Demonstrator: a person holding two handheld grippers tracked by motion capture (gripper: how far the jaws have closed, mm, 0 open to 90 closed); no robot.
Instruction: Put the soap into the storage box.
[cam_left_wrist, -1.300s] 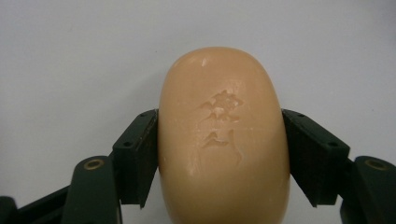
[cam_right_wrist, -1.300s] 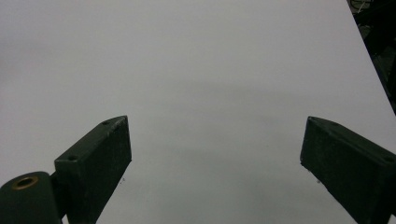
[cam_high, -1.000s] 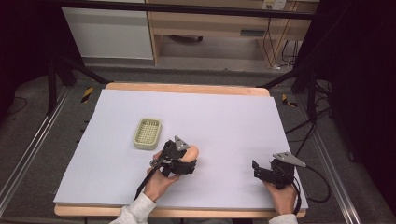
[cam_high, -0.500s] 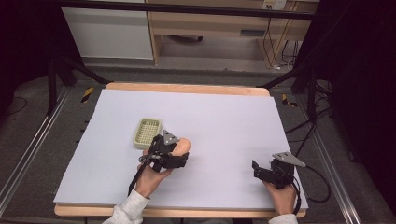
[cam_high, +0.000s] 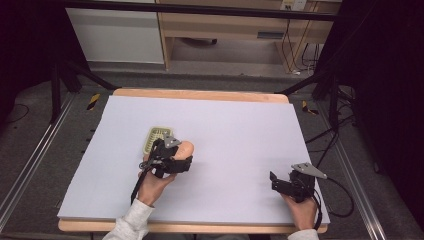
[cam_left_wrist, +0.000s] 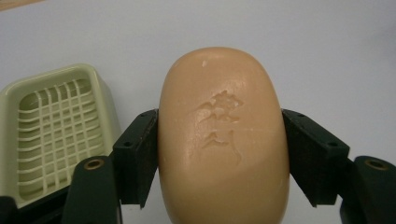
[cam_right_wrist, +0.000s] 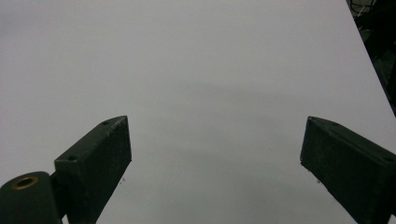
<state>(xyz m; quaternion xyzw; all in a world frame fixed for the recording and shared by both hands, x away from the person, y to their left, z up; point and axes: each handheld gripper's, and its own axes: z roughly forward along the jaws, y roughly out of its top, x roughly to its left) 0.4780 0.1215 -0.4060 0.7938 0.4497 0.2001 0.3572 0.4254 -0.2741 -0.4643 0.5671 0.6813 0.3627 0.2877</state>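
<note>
A peach-coloured bar of soap (cam_left_wrist: 222, 140) with a stamped mark is clamped between the jaws of my left gripper (cam_left_wrist: 219, 154). In the high view the soap (cam_high: 184, 148) sits just right of a pale green soap dish (cam_high: 156, 137) with a grid floor; the left gripper (cam_high: 176, 161) partly covers the dish's near end. The soap dish (cam_left_wrist: 56, 126) lies empty at the left of the left gripper view. My right gripper (cam_high: 276, 183) rests at the table's front right, and the right gripper (cam_right_wrist: 215, 154) stands open over bare sheet.
A pale lilac sheet (cam_high: 240, 130) covers the wooden table (cam_high: 200, 94). Cables (cam_high: 345, 200) trail off the right edge. A cabinet and shelf unit (cam_high: 220, 30) stand beyond the far edge.
My left gripper has carried the soap leftward and away from the person, up beside the soap dish. The right gripper has stayed put.
</note>
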